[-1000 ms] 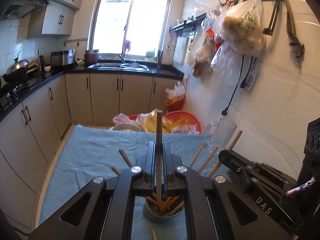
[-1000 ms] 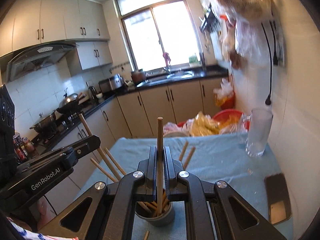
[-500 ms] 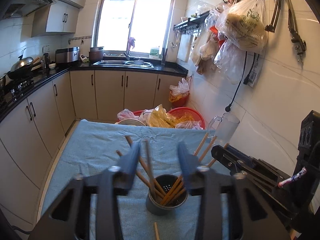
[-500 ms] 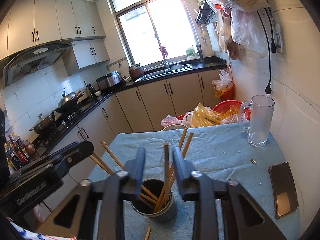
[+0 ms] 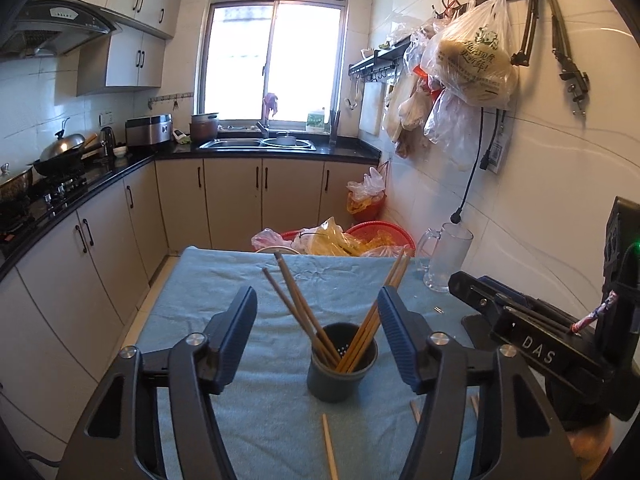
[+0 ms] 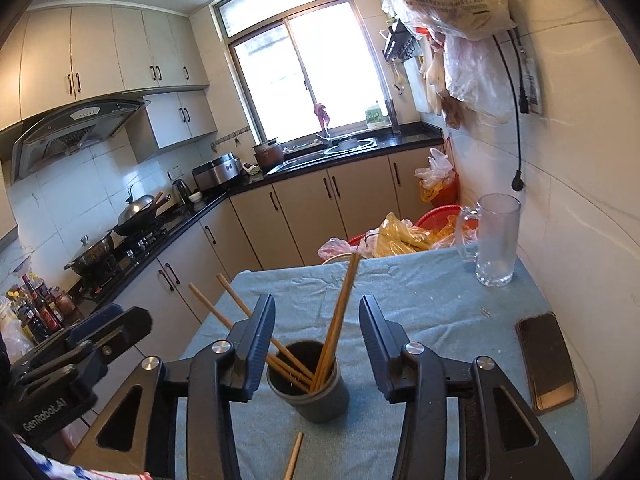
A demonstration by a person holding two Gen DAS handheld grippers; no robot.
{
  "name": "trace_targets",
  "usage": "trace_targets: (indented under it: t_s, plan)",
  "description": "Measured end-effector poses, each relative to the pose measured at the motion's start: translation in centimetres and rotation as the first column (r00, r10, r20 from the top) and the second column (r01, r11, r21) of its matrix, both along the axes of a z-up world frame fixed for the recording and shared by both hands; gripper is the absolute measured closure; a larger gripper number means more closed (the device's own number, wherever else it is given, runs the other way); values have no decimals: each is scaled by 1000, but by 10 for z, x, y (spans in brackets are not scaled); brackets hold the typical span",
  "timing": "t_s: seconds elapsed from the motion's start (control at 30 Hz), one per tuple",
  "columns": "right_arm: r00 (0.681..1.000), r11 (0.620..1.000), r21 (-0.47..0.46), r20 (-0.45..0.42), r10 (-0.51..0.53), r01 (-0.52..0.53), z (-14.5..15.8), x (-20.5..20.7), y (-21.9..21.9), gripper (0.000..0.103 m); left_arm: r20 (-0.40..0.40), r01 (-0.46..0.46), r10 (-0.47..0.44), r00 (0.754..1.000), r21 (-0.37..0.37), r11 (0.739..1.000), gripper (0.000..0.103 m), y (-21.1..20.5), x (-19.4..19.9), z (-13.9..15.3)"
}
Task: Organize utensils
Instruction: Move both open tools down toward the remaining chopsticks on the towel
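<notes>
Both claws stand apart with nothing between their pads: the left claw (image 5: 316, 336) and the right claw (image 6: 318, 344) have just been opening, and each frames the dark holder cup (image 5: 341, 364) from behind. The cup sits upright on the blue-clothed worktop (image 5: 224, 280), with chopsticks (image 5: 296, 308) fanned out inside it, some leaning left, some right. Loose chopsticks remain on the cloth: one (image 5: 330, 446) lies just in front of the cup, and shorter ends show near the right claw's side. The step in hand looks like going for the next stray stick. It would go best approached low, pads straddling the stick across its width near the middle, then tipped upright well clear of the fanned ends before lowering it in
</notes>
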State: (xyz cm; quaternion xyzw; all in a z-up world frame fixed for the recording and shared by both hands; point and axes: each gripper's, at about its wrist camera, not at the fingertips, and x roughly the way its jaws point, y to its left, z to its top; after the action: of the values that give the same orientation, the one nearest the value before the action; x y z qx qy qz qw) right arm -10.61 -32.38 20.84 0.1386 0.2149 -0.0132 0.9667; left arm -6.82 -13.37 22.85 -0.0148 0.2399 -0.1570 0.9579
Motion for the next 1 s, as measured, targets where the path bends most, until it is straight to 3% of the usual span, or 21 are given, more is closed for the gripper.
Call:
trace_targets:
  t_s: [0.23, 0.43, 0.6, 0.77, 1.0]
  plan:
    - [999, 999, 25, -34, -37, 38, -16, -43, -17, 48, -8, -18, 18, 1000, -32, 999, 34, 21, -37, -6]
    - [984, 991, 42, -128, -121, 127, -57, -84, -50, 45, -99, -56, 51, 994, -44, 997, 30, 38, -52, -44]
    - [952, 977, 60, -245, -185, 206, -102, -110, -83, 45, -262, -81, 72, 962, -22, 997, 30, 42, -44, -95]
    - [906, 958, 67, -349, -241, 280, -137, -134, -116, 45, -358, -96, 95, 929, 16, 995, 30, 41, -37, -135]
    - [906, 975, 90, -396, -151, 202, -155, -121, -105, 45, -430, -52, 73, 900, 59, 997, 30, 23, -30, -167]
